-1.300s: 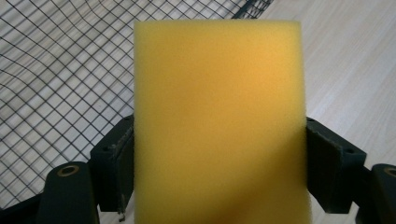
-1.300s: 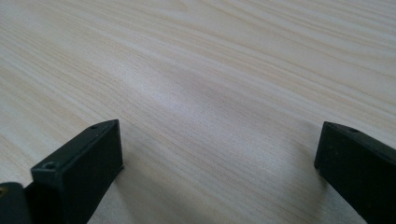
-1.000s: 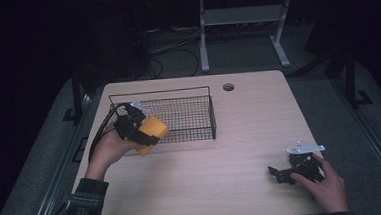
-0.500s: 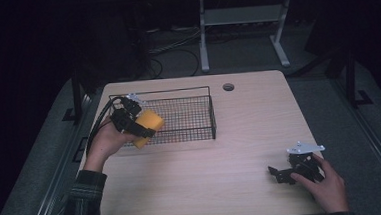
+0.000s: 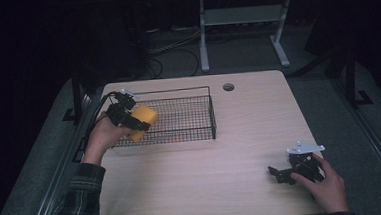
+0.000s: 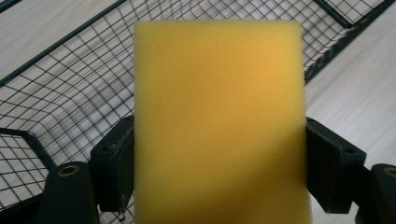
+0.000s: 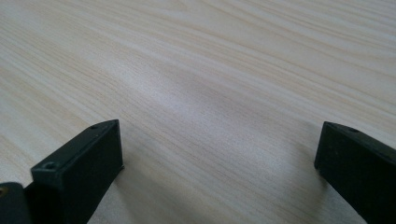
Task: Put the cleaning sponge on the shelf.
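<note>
High view, left claw [image 5: 135,122]: it clamps a yellow sponge [image 5: 142,121] at the left end of the black wire basket [image 5: 199,118], over the near-left corner and above the mesh floor.
High view, right claw [image 5: 285,174]: it rests low on the bench [image 5: 242,174] near the front right corner, well apart from the basket, under the person's right hand [image 5: 323,184].
High view, sponge axis: the long axis seems to run from the claw up and to the right, toward the basket's middle, though the block is small and dim here.
Left gripper view, grip: both jaws press the sponge's two side faces near its lower end, and the far end juts out free above the basket mesh.
Left gripper view, sponge heading: the long axis lies along the claw's line of sight, with the broad flat face turned to the camera.
Left gripper view, doing the step well: I judge the step to be setting the sponge in the basket; carry it clear of the rim wire, lower it close to the mesh, then part the jaws.
Right gripper view, claw state: the jaws stand wide with bare bench wood between them, holding nothing.
</note>
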